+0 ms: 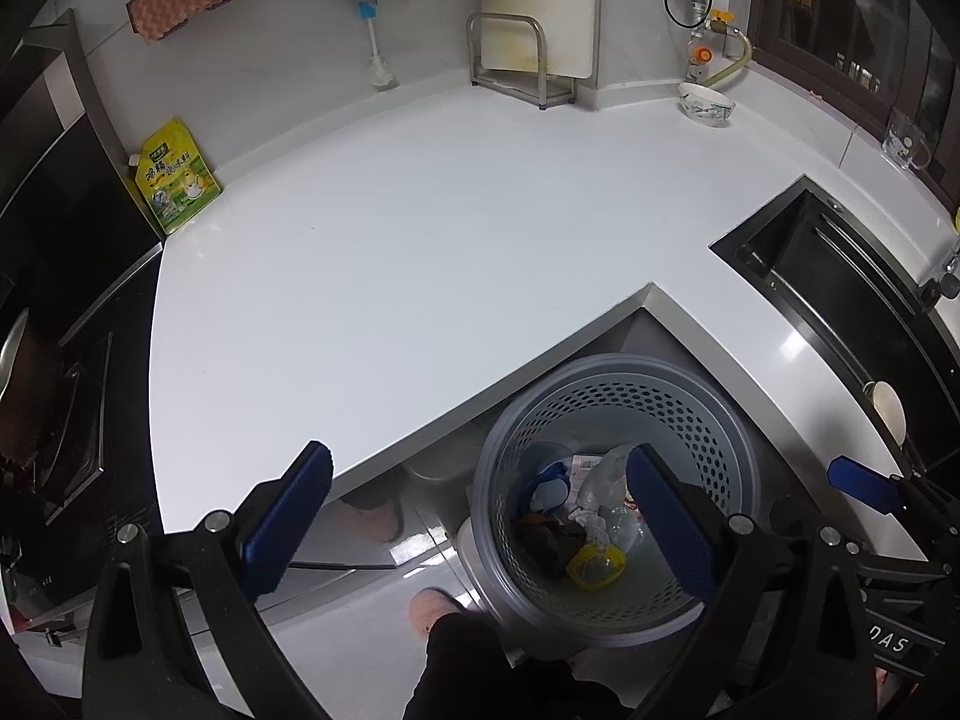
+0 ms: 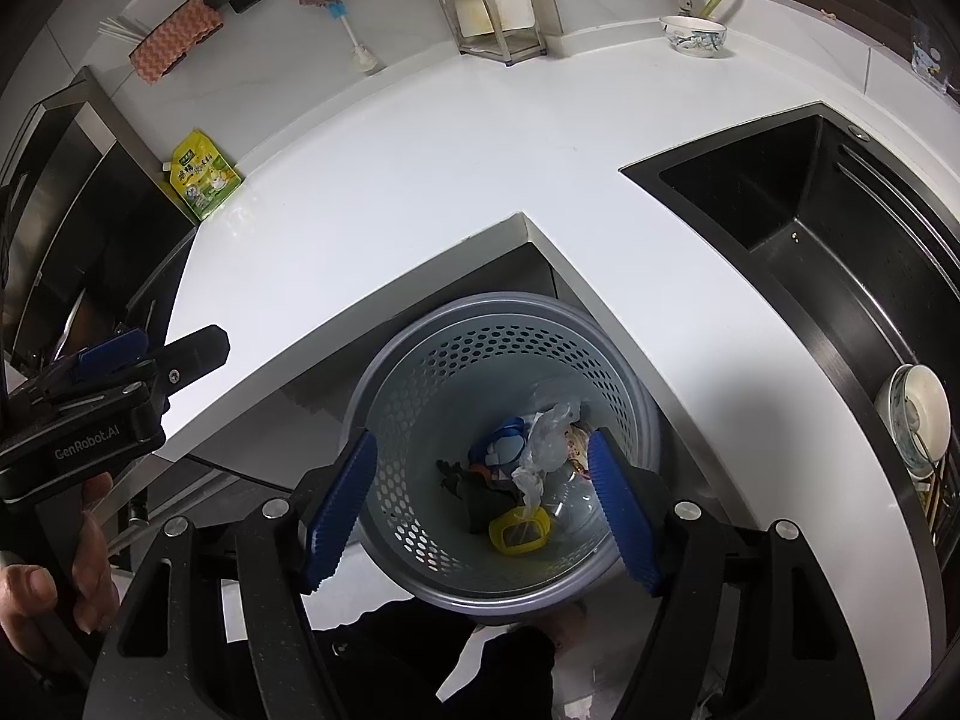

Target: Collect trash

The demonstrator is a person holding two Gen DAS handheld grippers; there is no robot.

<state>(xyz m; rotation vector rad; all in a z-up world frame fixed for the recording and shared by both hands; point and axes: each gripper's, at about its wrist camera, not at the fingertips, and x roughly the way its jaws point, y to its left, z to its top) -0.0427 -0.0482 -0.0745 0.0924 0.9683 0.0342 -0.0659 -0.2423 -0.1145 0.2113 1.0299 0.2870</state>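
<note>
Right wrist view: a white L-shaped countertop [image 2: 420, 180] is seen wrapping around a perforated grey waste bin [image 2: 420, 372] that stands on the floor at its inner corner. A black sink [image 2: 780, 210] is set along the right edge. A yellow pouch [image 2: 206, 174] is propped at the left edge. Crumpled plastic [image 2: 543, 438] and other trash are seen inside the bin. The right gripper [image 2: 480, 504] and left gripper [image 1: 474, 516] are held above it, jaws apart and empty.
</note>
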